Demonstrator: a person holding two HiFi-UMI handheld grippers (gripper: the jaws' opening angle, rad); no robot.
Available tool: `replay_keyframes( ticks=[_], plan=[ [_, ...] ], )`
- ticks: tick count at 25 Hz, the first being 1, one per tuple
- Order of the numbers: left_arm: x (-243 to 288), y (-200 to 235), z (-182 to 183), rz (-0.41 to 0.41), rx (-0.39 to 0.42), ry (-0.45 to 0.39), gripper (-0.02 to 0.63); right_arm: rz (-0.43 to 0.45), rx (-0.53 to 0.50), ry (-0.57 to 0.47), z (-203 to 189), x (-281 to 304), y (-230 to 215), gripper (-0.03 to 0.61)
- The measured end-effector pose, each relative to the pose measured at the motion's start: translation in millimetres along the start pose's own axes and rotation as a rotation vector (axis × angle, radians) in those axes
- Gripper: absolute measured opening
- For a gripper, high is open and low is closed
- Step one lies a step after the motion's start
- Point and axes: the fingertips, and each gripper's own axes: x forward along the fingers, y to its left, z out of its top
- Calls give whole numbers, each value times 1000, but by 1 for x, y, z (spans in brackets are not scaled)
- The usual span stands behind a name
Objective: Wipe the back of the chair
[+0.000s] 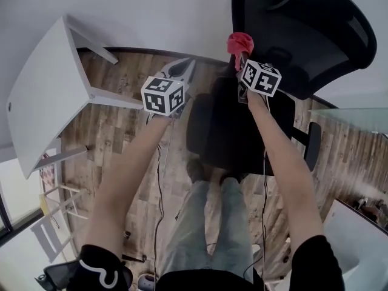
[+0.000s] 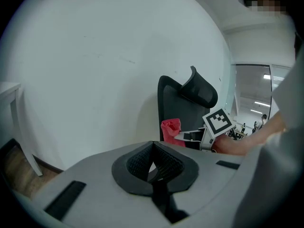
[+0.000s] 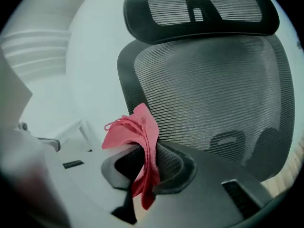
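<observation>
My right tongs (image 3: 146,167) clamp the red cloth (image 3: 130,129) near the chair back (image 3: 213,99). My left tongs (image 2: 153,164) are closed and empty. Risk: the grip is narrow, so wiping friction may pull the cloth free.

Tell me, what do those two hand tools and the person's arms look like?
Both the left tongs and right tongs are pale grey plastic with black ribbed pads. Each carries a white cube printed with black square patterns. Thin dark cables trail down from them. The person wears black short sleeves, the left with a white squiggle.
</observation>
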Motion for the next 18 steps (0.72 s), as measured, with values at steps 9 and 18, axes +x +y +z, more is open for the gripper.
replay_keyframes(
  ticks=[9, 18],
  plan=[
    [0, -22, 0, -19, 30, 2, 25, -41, -76, 20, 6, 8, -17, 77],
    [30, -57, 8, -4, -55, -18, 25, -79, -55, 10, 16, -17, -78, 75]
  ],
)
